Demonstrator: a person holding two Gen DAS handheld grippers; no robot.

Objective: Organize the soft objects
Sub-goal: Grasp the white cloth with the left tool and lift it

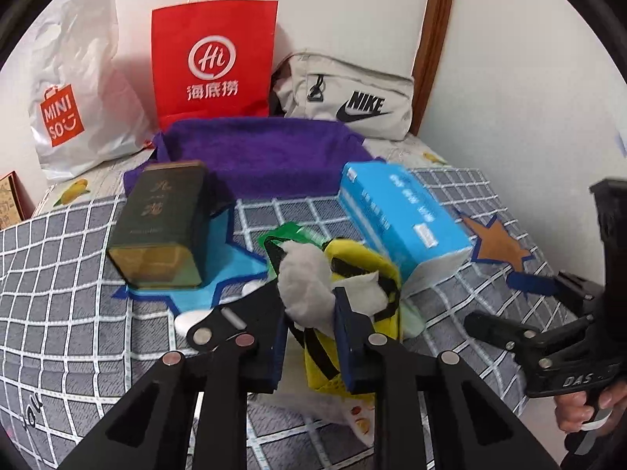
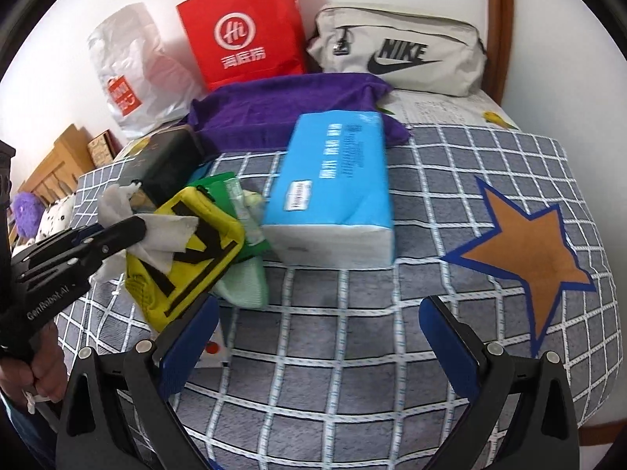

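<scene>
My left gripper [image 1: 309,305] is pinched on a crumpled tissue [image 1: 303,286] above the yellow pouch [image 2: 184,250]; thin paper could tear or slip; my right gripper [image 2: 319,337] gapes empty near the blue tissue pack [image 2: 329,192]

the widest free stretch is lying on the right of the bed [image 2: 392,352], where bare checked cover around the brown star [image 2: 525,254] is showing in front of the open right claw [image 2: 319,337]. the middle is being crowded by the blue tissue pack [image 2: 329,192], the yellow pouch [image 2: 184,258] with green items just beside it, and the dark tin [image 1: 160,227] on the left. the purple towel [image 1: 266,152], red paper bag [image 1: 213,62], white plastic bag [image 1: 74,90] and grey nike bag [image 1: 348,98] are blocking the back along the wall.
</scene>
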